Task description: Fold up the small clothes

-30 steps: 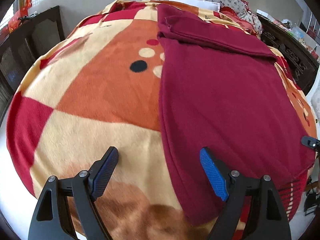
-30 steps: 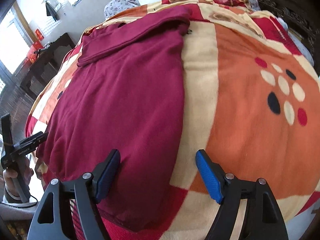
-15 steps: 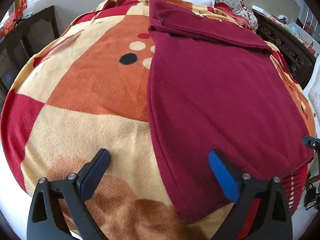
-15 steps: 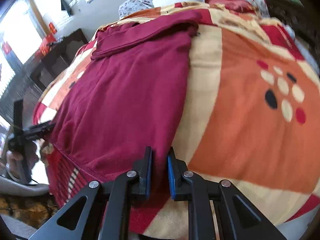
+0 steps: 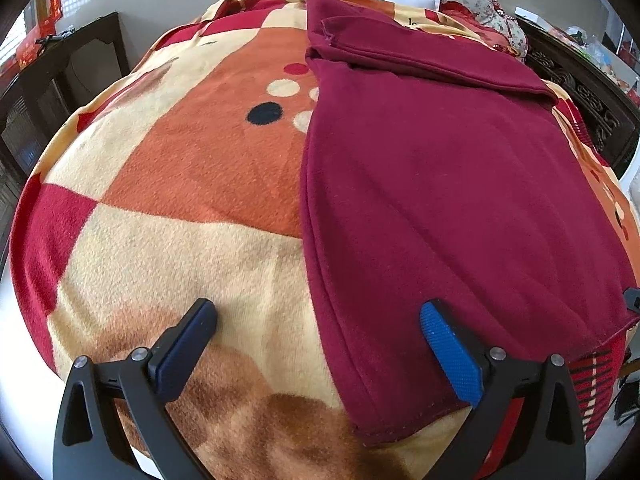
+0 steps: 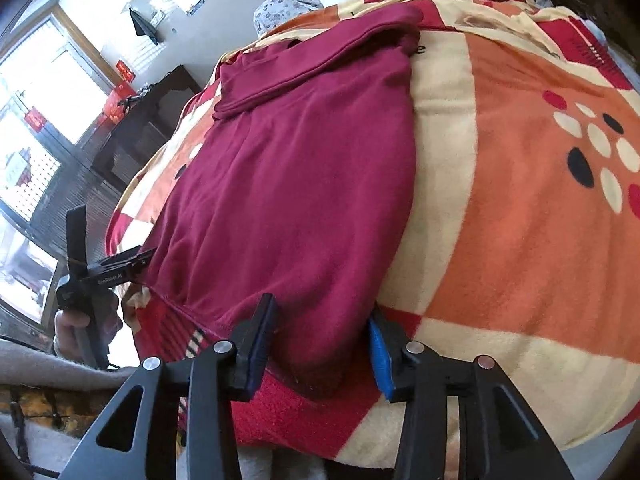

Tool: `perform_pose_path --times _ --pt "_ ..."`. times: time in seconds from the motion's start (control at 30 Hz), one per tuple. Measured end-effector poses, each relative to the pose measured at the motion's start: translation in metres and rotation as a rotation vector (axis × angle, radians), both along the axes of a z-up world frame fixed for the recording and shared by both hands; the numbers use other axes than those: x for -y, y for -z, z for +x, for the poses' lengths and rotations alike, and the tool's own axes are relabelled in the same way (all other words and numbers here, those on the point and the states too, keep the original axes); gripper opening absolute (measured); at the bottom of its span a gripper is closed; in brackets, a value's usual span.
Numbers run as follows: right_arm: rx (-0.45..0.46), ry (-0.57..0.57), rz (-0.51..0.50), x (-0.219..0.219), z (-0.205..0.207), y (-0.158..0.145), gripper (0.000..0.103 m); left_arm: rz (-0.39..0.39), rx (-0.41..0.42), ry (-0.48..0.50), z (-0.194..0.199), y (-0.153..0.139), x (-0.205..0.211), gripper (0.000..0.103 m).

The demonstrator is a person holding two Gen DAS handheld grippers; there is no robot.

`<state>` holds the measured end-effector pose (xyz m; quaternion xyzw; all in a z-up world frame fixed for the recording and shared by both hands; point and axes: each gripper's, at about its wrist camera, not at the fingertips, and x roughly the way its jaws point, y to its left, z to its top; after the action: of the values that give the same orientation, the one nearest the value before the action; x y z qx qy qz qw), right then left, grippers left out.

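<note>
The left gripper (image 5: 318, 322) hovered wide open and empty just above the blanket (image 5: 168, 200), the near left hem corner of the maroon garment (image 5: 440, 200) lying flat on the bed between its fingers and ahead to its right. The right gripper (image 6: 322, 338) stood partly open, low at the bed's edge, its fingers astride the garment's near right corner without clamping it. The cloth looked soft, light and limp, so those two hem corners seemed the best hold.
</note>
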<state>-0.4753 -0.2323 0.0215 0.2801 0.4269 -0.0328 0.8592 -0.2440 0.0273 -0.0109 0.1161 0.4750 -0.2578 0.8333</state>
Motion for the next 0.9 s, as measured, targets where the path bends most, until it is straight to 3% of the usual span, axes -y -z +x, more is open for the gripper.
perform_pose_path --times 0.2,0.33,0.37,0.43,0.5,0.6,0.73,0.9 --pt "0.016 -0.033 -0.032 -0.004 0.0 -0.001 0.046 -0.001 -0.04 0.026 -0.005 -0.001 -0.004 0.102" --pt "0.056 -0.021 0.029 0.003 0.0 0.002 0.017 -0.015 -0.068 0.064 -0.01 -0.002 -0.009 0.1" --pt "0.07 -0.019 0.053 0.005 0.0 0.003 0.016 -0.02 -0.066 0.071 -0.011 -0.003 -0.009 0.093" --pt "0.1 -0.025 0.086 0.007 0.002 0.002 0.013 -0.019 -0.045 0.086 -0.015 -0.007 -0.01 0.067" --pt "0.149 -0.034 0.124 0.009 0.003 -0.004 0.012 -0.031 -0.055 0.138 -0.017 -0.014 -0.008 0.02" --pt "0.234 -0.046 0.168 0.016 0.005 -0.02 0.012 -0.039 -0.092 0.165 -0.012 -0.017 -0.004 0.009" --pt "0.331 -0.071 0.16 0.026 0.02 -0.049 0.012 -0.095 -0.102 0.188 0.001 -0.038 -0.001 0.008" --pt "0.412 -0.082 0.117 0.051 0.059 -0.081 0.012 -0.153 0.005 0.189 0.027 -0.084 0.012 0.007"
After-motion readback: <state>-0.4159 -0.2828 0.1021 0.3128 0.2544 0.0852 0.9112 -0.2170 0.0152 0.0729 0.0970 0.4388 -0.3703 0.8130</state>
